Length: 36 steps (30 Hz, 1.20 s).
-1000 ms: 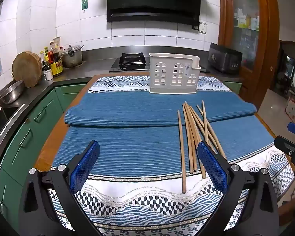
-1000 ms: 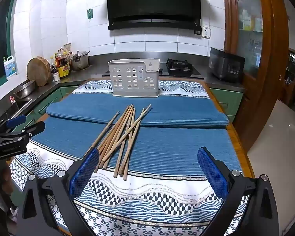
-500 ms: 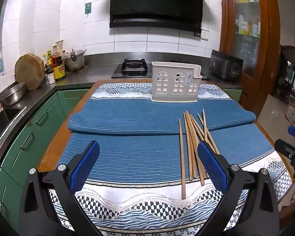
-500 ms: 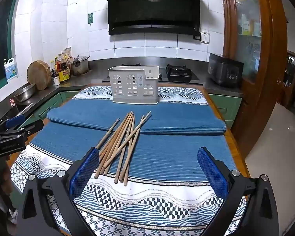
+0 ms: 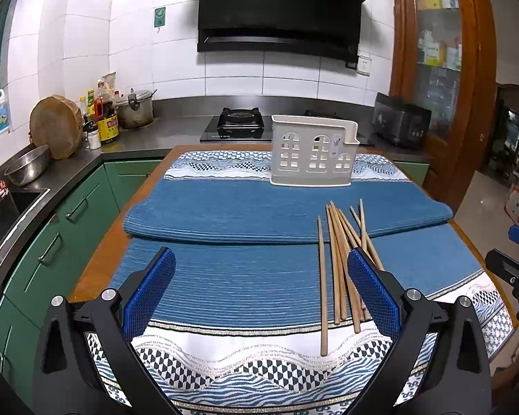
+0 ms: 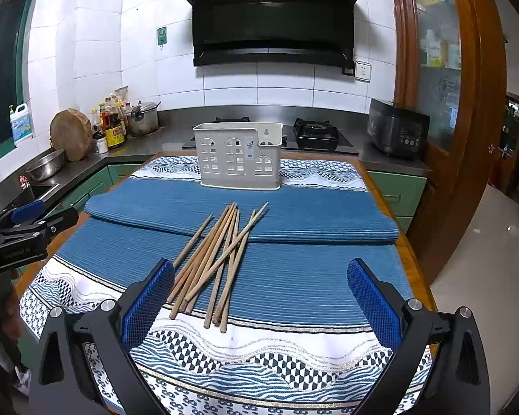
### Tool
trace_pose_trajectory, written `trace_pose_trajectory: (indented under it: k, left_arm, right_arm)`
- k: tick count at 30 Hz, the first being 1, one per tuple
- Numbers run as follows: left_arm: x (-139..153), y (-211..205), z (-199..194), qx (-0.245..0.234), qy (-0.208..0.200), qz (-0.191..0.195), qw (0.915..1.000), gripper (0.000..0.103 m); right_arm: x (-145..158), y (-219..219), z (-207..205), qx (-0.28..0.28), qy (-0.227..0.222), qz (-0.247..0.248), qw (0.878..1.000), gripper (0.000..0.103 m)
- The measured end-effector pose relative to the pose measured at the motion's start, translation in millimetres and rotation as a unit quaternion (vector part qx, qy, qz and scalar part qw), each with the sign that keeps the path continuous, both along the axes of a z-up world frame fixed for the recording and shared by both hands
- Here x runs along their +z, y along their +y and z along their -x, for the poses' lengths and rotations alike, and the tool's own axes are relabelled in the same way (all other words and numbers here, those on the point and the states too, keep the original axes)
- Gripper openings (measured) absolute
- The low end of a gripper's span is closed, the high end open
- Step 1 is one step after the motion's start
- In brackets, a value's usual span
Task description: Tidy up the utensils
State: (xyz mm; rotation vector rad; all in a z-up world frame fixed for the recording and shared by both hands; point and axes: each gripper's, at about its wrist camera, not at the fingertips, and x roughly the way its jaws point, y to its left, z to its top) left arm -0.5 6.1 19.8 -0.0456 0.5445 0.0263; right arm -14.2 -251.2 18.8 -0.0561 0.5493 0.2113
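Note:
Several wooden chopsticks (image 5: 339,259) (image 6: 214,259) lie in a loose pile on the blue striped cloth (image 5: 242,269) (image 6: 311,276) that covers the table. A white plastic utensil holder (image 5: 313,150) (image 6: 238,155) stands upright at the table's far end, with nothing seen inside. My left gripper (image 5: 261,287) is open above the near edge, the pile just inside its right finger. My right gripper (image 6: 261,290) is open too, with the pile near its left finger. Each gripper shows at the side edge of the other's view.
A folded blue mat (image 5: 276,214) lies across the table's middle under the chopstick tips. Beyond are a stove (image 5: 238,122), a pot (image 5: 135,109), bottles, a round chopping block (image 5: 53,124), a steel bowl (image 5: 27,166) and a black cooker (image 6: 396,128). Green cabinets run along the left.
Both views have tilted upward and pulled back a little, so the table and chopsticks sit lower in frame. The chopsticks and holder have not moved. Both grippers stay open.

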Motion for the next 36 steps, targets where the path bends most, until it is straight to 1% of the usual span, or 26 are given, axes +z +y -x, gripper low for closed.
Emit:
trace_pose_trajectory:
  k: [26, 36]
  left_arm:
    - [1.1, 7.0, 3.7, 0.010, -0.003, 0.005, 0.9999, 0.098]
    - [1.8, 7.3, 4.2, 0.004, -0.004, 0.007, 1.0000, 0.098]
  right_arm:
    - [-1.7, 2.8, 0.3, 0.005, -0.002, -0.003, 1.000, 0.097]
    - [-3.1, 3.7, 2.0, 0.007, -0.002, -0.005, 1.000, 0.097]
